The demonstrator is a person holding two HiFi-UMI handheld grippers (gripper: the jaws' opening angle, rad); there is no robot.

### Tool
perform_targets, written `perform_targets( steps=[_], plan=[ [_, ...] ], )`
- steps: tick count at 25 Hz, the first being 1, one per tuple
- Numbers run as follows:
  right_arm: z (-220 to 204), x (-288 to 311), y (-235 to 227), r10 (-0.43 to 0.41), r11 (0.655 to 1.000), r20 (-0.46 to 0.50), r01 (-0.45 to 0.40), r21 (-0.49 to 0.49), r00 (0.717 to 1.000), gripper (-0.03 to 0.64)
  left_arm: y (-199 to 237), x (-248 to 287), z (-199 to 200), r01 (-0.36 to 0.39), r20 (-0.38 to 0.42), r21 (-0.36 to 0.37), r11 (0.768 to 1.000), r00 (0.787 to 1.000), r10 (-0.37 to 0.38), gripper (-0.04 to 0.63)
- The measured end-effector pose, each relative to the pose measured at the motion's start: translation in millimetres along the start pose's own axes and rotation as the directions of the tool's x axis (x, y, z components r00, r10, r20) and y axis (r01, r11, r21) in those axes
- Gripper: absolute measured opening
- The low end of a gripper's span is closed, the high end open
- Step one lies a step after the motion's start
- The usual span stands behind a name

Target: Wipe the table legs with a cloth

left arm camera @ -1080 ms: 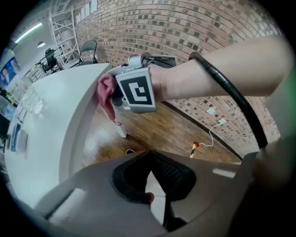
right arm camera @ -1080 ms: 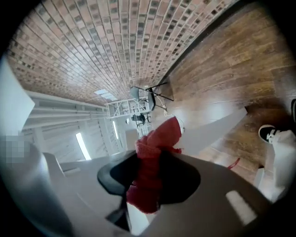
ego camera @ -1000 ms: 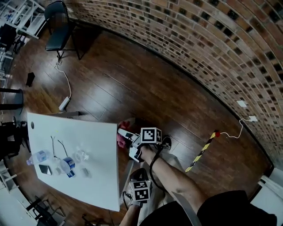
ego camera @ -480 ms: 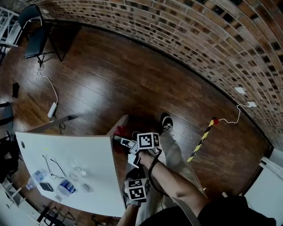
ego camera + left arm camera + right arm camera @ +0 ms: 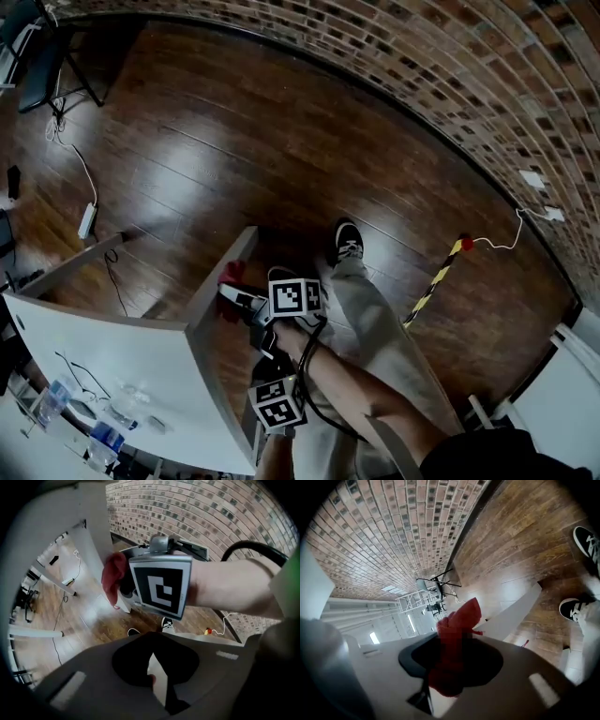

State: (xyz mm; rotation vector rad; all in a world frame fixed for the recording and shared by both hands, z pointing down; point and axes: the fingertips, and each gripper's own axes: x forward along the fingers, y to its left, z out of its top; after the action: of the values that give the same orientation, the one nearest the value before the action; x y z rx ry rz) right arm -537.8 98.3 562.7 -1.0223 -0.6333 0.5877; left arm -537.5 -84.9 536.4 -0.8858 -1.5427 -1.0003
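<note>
Cloth (image 5: pixel 457 634), deep red, soft, bunched into a thick wad, one pointed fold sticking out past the pads. Pinched between the jaws of the right hand-held gripper (image 5: pixel 451 665), jaws kept fairly wide by the wad. From the head view, up against the upper stretch of the slanted pale grey bench leg (image 5: pixel 242 246), just under the bench edge; touching or only just beside it, hard to tell which. Left hand-held gripper (image 5: pixel 152 679) lower and nearer the person's body, jaws pressed together on nothing, aimed at the marker cube (image 5: pixel 161 590) of the right one. On the white bench top (image 5: pixel 122 347), toward its far-left corner, a few clear bottles (image 5: pixel 49 399) and a pair of glasses (image 5: pixel 80 375); contents too small to make out. Below, dark glossy wood-plank floor (image 5: pixel 234 141) with a white power strip (image 5: pixel 86 221) and its cable, a yellow-and-black striped bar (image 5: pixel 433 281), a black shoe (image 5: pixel 346 242) with white sole. Beyond, brick wall (image 5: pixel 422 47) bowed by the lens, black chair (image 5: pixel 39 61) in the far corner.
</note>
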Motion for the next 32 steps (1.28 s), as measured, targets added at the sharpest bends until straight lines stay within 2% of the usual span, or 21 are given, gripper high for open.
perform_targets(
  steps=[3,6,10,15,22,28,32],
  plan=[
    [8.8,10.3,-28.7,0.005,1.0,0.008,-0.005,0.017,1.0,0.121,24.2,34.6,4.6,-0.024,0.025,-0.101,0.995,0.999,0.027,0.002],
    [19.7,16.7,-64.1,-0.005,1.0,0.006,0.005,0.026,1.0,0.121,50.6,72.2,1.9,-0.074,0.024,-0.195,0.978,0.996,0.08,0.002],
    [45.4,27.2,-117.3,-0.016,0.999,0.016,0.016,0.034,1.0,0.121,71.7,125.6,7.0,-0.119,0.018,-0.253,0.96,0.992,0.128,0.002],
    [76.7,42.3,-187.8,-0.046,0.998,0.021,0.046,0.034,0.999,0.121,82.5,182.4,19.1,-0.11,0.036,-0.224,0.968,0.992,0.121,0.002],
    [110.5,63.5,-268.8,-0.078,0.995,0.031,0.076,0.057,0.996,0.121,93.7,246.9,18.2,-0.111,0.005,-0.169,0.979,0.994,0.114,0.002],
    [133.4,77.7,-332.0,-0.094,0.99,0.059,0.087,0.113,0.994,0.121,98.4,285.8,19.9,-0.115,-0.006,-0.184,0.976,0.993,0.116,0.002],
    [150.0,85.4,-375.0,-0.135,0.983,0.081,0.123,0.138,0.988,0.121,99.4,299.1,29.7,-0.106,0.011,-0.204,0.973,0.994,0.111,0.002]
  ],
)
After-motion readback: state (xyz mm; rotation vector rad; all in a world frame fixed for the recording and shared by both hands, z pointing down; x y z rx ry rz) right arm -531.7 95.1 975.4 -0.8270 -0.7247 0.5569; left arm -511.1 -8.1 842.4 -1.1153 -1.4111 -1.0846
